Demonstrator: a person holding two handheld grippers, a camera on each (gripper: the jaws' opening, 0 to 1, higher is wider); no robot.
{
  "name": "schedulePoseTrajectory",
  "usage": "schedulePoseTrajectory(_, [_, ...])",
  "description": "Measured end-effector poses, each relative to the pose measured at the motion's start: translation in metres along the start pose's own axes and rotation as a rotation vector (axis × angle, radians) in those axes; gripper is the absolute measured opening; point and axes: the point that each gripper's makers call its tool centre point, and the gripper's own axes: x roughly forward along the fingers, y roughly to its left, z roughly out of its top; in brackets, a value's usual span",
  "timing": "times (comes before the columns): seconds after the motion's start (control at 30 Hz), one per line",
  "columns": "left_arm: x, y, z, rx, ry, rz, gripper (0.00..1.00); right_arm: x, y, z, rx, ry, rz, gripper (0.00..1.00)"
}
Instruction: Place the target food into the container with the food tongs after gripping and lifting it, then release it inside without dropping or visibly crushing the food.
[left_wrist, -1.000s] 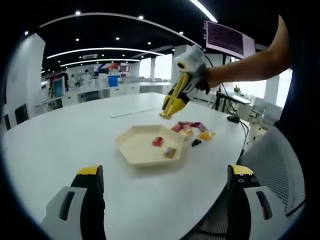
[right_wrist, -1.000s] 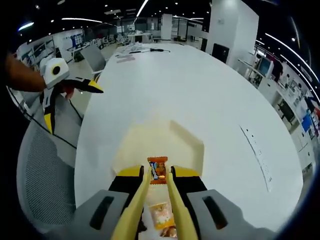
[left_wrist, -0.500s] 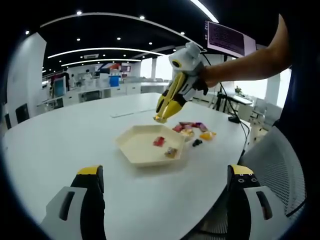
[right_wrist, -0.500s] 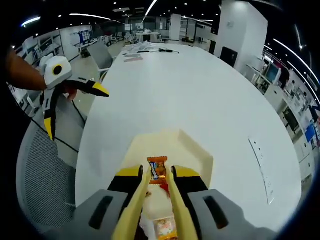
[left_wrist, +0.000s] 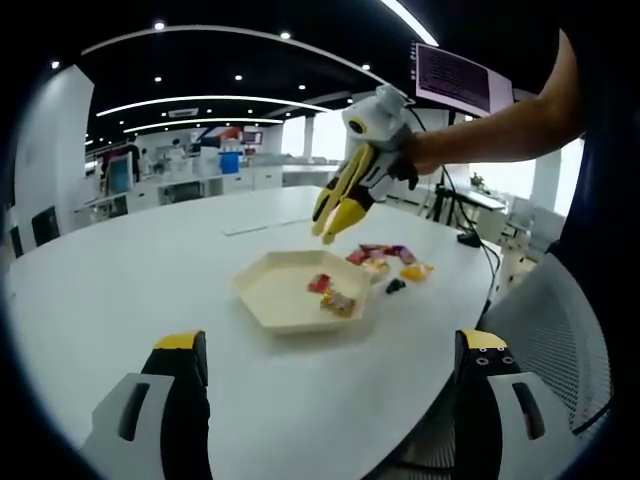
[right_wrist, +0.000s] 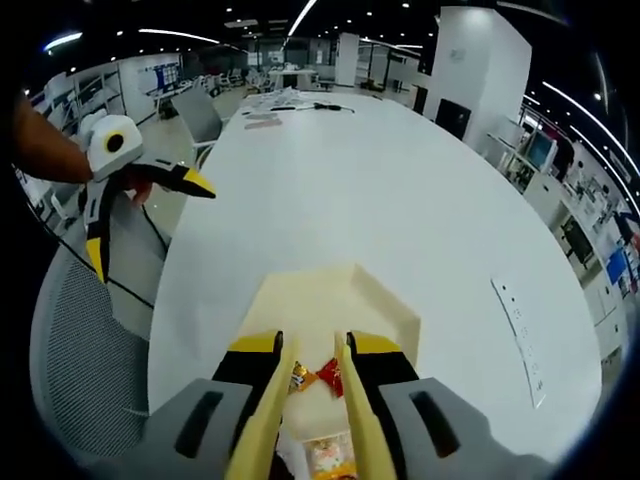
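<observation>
Snack packets (left_wrist: 332, 295): three lying inside cream tray (left_wrist: 268, 290).
Tongs (right_wrist: 312, 375): spread apart above tray, empty.
Left gripper (left_wrist: 330, 395): wide apart, empty.

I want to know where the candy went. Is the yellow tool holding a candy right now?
No, the right tool is open with nothing between its tips, and the candies lie below in the tray.

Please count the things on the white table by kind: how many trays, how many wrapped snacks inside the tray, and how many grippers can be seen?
Trays: 1, the cream hexagonal tray
Wrapped snacks in the tray: 2, a red one and an orange one
Grippers: 2, the left gripper and the right gripper, its yellow tongs open above the tray
Total: 5
More snacks lie in a pile beside the tray; its number is unclear.
</observation>
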Motion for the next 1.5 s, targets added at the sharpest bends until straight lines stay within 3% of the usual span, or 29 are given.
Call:
schedulePoseTrajectory(0.47, [0.000,0.001,0.000,-0.002,0.002,0.006,1.00,-0.022,0.003,-0.005,-0.002,-0.032,-0.014,0.26])
schedulePoseTrajectory(1.0, [0.001,0.000,-0.002,0.003,0.011,0.004,1.00,-0.050,0.001,-0.035,0.025,-0.034,-0.056,0.26])
schedulePoseTrajectory(1.5, [0.001,0.001,-0.001,0.006,0.007,0.010,1.00,-0.079,0.013,-0.066,0.067,-0.048,-0.102,0.27])
